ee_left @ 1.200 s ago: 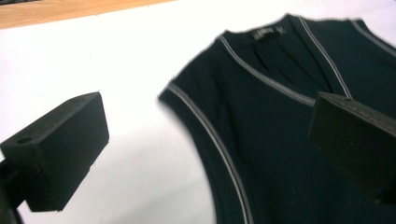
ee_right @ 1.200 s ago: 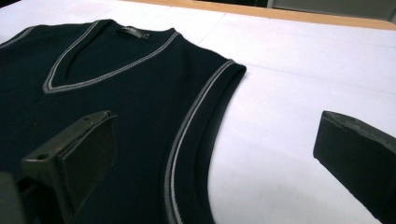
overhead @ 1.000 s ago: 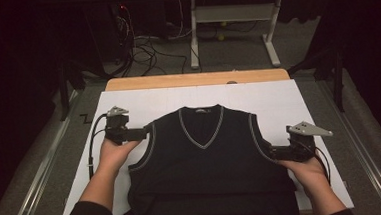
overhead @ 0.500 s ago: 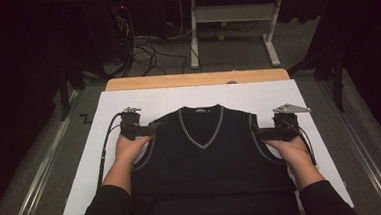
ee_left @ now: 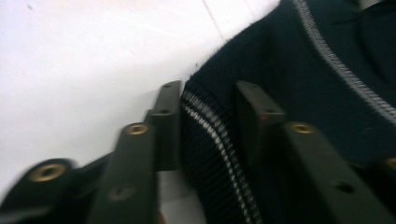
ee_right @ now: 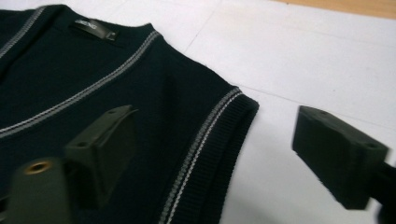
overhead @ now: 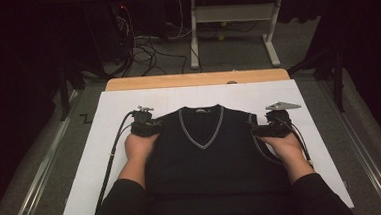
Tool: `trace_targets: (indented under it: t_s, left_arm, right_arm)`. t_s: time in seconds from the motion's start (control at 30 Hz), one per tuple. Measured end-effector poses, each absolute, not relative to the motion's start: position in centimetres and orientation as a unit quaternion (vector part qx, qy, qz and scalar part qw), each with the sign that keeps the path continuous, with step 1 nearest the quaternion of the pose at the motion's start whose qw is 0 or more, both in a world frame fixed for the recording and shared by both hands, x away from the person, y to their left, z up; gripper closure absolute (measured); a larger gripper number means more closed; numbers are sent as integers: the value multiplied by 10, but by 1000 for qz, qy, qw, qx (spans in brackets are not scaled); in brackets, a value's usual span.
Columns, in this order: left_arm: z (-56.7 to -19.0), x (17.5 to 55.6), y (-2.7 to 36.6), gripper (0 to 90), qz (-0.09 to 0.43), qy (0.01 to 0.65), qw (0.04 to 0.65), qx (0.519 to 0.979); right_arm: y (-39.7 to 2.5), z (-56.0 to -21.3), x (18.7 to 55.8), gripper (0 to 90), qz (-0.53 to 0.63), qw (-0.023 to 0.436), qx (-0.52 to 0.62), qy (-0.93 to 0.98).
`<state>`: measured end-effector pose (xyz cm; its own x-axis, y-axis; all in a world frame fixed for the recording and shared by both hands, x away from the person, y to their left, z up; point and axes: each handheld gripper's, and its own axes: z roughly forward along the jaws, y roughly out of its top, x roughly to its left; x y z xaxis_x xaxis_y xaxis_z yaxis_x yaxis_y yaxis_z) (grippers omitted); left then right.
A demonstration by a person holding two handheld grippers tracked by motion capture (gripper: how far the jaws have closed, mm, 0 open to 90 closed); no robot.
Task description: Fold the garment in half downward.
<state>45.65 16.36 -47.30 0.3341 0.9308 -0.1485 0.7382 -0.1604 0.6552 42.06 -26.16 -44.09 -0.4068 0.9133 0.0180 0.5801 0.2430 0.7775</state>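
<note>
A black sleeveless V-neck vest (overhead: 206,156) with grey trim lies flat on the white sheet, its neck pointing away from me. My left gripper (overhead: 146,127) is at the vest's left shoulder. In the left gripper view its jaws stand close together on the ribbed armhole trim (ee_left: 210,135), which fills the gap between them (ee_left: 209,93). My right gripper (overhead: 261,130) is at the right armhole, open wide. In the right gripper view one jaw hangs over the vest (ee_right: 116,79) and the other over the sheet, with the trimmed edge between them (ee_right: 212,116).
The white sheet (overhead: 298,93) covers a wooden table (overhead: 197,79). Metal rails (overhead: 37,177) run along both sides. Beyond the table, cables (overhead: 144,45) lie on the floor beside a white frame's legs (overhead: 270,37).
Both hands have slid forward along the armholes, from the vest's sides up to its shoulders. The left gripper has also moved inward onto the shoulder trim.
</note>
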Motion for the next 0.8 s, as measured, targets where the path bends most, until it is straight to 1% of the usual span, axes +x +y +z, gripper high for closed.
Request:
trace_targets:
  t_s: [0.07,0.13,0.2,0.27,0.3,0.4,0.47,0.53,0.6,0.63,0.7,0.8]
  left_arm:
    - [-474,452,164,661,139,562,343,740]
    - [-475,449,165,670,132,564,350,736]
    - [-474,447,166,677,124,567,355,732]
    - [-474,446,166,677,125,565,356,734]
    - [-474,446,165,677,127,564,355,735]
    - [-474,445,165,677,130,562,354,736]
    - [-474,445,165,677,131,560,354,737]
    - [-473,443,165,683,133,558,354,739]
    - [-472,441,164,684,140,553,351,743]
    - [-472,441,164,685,142,552,350,744]
    - [-470,440,164,689,141,554,353,741]
    - [-464,439,167,690,144,554,361,736]
  right_arm:
    - [-261,-445,427,227,361,220,503,754]
    - [-259,-450,435,281,361,212,511,751]
    - [-258,-456,443,306,358,207,532,739]
    - [-256,-463,453,311,343,187,550,739]
    - [-255,-465,456,320,339,187,552,739]
    - [-250,-469,461,366,331,209,549,738]
    - [-245,-469,461,437,314,226,537,750]
    - [-242,-467,462,540,311,222,530,757]
    - [-241,-465,463,621,308,215,524,764]
    - [-240,-464,463,680,308,210,524,766]
    - [-239,-464,463,760,312,205,518,770]
    - [-236,-463,461,785,307,209,509,777]
